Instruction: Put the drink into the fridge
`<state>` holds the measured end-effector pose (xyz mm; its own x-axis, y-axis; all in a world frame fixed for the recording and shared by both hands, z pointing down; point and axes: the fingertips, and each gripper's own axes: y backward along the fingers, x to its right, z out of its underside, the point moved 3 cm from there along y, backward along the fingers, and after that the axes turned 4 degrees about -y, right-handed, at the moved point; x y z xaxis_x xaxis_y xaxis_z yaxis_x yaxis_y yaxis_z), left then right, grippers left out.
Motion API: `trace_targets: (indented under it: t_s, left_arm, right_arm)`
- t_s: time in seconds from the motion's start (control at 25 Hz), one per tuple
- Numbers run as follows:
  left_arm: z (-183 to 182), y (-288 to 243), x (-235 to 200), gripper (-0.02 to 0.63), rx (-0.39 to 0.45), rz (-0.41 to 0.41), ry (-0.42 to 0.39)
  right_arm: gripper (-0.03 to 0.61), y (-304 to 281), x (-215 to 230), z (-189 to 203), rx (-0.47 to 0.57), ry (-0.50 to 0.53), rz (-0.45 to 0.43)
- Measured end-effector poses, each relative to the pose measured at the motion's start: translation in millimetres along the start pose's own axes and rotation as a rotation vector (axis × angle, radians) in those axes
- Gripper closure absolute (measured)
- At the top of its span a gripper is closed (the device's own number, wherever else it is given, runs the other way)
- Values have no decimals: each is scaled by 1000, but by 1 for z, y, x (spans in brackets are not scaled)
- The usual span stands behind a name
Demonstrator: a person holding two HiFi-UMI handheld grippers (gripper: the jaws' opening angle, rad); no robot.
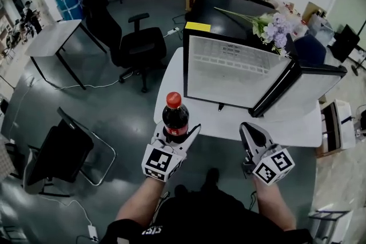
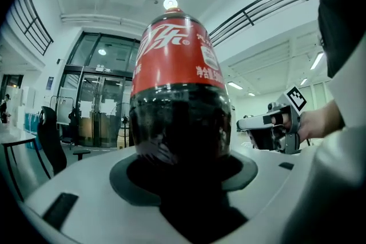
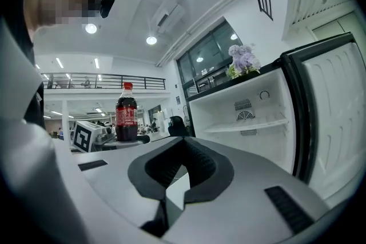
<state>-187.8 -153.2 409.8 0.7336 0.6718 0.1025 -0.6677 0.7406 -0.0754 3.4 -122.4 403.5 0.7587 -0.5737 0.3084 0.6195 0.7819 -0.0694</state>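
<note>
The drink is a dark cola bottle [image 1: 175,117] with a red cap and red label. It stands upright in my left gripper [image 1: 176,133], whose jaws are shut around its lower body; in the left gripper view the bottle [image 2: 180,94] fills the middle. A small white fridge [image 1: 240,71] stands on the white table [image 1: 229,123] just beyond, empty inside, with its door [image 1: 303,86] swung open to the right. To the bottle's right, my right gripper [image 1: 250,130] hovers at the table's near edge with nothing in it and its jaws together. From the right gripper view I see the bottle [image 3: 126,114] and the fridge's shelf [image 3: 251,123].
A bunch of pale purple flowers [image 1: 274,26] lies on top of the fridge. A black office chair [image 1: 140,46] and a grey table [image 1: 51,37] stand to the left on the dark floor. A folded chair [image 1: 68,151] is at the near left.
</note>
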Motion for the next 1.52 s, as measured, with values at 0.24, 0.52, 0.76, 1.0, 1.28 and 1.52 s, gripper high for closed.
trace_targets:
  t_s: [0.24, 0.52, 0.76, 1.0, 1.28, 1.52]
  left_arm:
    - [-5, -63, 0, 342, -24, -33, -25]
    - [-4, -123, 11, 344, 42, -63, 70]
    - [3, -179, 9, 344, 106, -69, 152]
    - [26, -214, 12, 344, 66, -46, 88]
    - [51, -260, -6, 344, -28, -37, -34]
    - [53, -290, -13, 344, -47, -3, -103]
  right_arm:
    - [565, -2, 55, -18, 7, -9, -14]
    - [565, 2, 111, -22, -24, -28, -47]
    - [565, 15, 150, -19, -65, -25, -9]
    - [565, 19, 186, -19, -85, -24, 62]
    - [565, 1, 200, -14, -112, -19, 67]
    - [565, -7, 205, -10, -126, -34, 66]
